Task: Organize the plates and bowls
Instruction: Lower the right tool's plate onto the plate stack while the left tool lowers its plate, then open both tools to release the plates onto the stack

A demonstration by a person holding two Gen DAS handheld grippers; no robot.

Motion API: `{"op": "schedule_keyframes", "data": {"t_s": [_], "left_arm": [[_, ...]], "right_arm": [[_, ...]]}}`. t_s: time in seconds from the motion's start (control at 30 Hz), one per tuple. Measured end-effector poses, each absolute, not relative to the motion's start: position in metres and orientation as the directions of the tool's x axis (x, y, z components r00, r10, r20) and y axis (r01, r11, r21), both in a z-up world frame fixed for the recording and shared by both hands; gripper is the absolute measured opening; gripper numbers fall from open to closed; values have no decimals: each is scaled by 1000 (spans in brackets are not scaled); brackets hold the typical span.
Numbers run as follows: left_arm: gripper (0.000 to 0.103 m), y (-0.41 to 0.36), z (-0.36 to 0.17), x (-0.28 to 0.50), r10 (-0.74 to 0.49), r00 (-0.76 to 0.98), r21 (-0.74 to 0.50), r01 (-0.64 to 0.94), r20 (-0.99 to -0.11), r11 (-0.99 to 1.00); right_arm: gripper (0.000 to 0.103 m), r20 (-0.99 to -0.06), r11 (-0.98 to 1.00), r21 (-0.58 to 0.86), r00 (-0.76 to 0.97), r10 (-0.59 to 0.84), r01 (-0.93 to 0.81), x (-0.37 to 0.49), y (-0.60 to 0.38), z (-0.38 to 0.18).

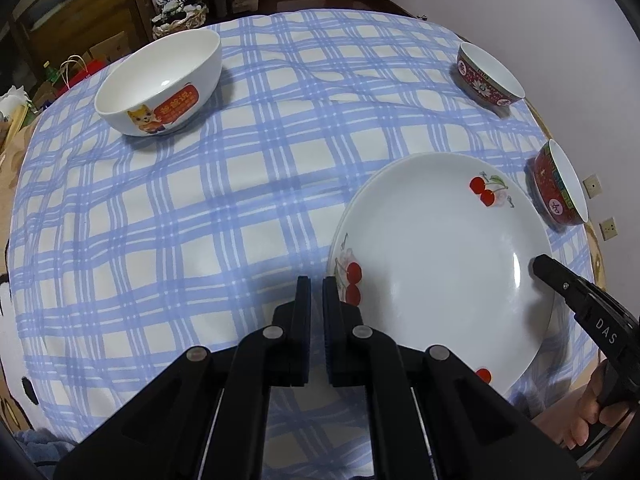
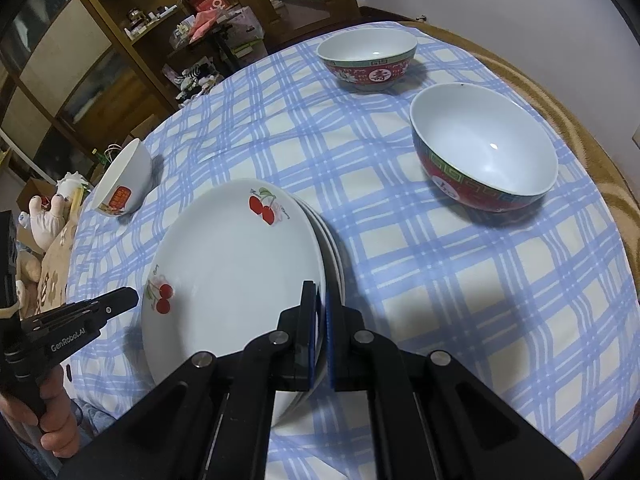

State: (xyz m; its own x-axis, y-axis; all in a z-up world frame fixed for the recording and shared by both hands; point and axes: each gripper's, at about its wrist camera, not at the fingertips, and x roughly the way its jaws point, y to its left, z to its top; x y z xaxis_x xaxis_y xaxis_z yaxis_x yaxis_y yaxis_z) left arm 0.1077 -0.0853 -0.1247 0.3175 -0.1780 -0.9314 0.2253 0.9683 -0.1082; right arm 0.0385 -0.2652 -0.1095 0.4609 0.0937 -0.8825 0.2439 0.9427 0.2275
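A white cherry-print plate (image 1: 440, 260) tops a stack of plates (image 2: 332, 236) on the blue checked tablecloth (image 1: 200, 200). My right gripper (image 2: 322, 300) is shut on the top plate's (image 2: 232, 256) right rim, with one finger above it and one below; it also shows in the left wrist view (image 1: 540, 266). My left gripper (image 1: 316, 288) is shut and empty just left of the stack; it also shows in the right wrist view (image 2: 128, 298). A white cartoon bowl (image 1: 160, 84) stands far left. Two red patterned bowls (image 2: 484, 160) (image 2: 368, 58) stand to the right.
The tablecloth (image 2: 460, 280) covers a round table with a wooden rim (image 2: 592, 148). Shelves and clutter (image 2: 100, 60) stand beyond the table's far left edge. A wall (image 2: 520, 8) is close behind the right side.
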Motion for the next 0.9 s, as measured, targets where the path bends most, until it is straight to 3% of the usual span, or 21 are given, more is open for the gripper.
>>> {"op": "schedule_keyframes", "data": {"t_s": [0.9], "left_arm": [[11,-75,-126,109,-141,314,-84,188,-939,979]], "right_arm": [[9,-877,952,163,481,20,259,35,-264,-101]]}}
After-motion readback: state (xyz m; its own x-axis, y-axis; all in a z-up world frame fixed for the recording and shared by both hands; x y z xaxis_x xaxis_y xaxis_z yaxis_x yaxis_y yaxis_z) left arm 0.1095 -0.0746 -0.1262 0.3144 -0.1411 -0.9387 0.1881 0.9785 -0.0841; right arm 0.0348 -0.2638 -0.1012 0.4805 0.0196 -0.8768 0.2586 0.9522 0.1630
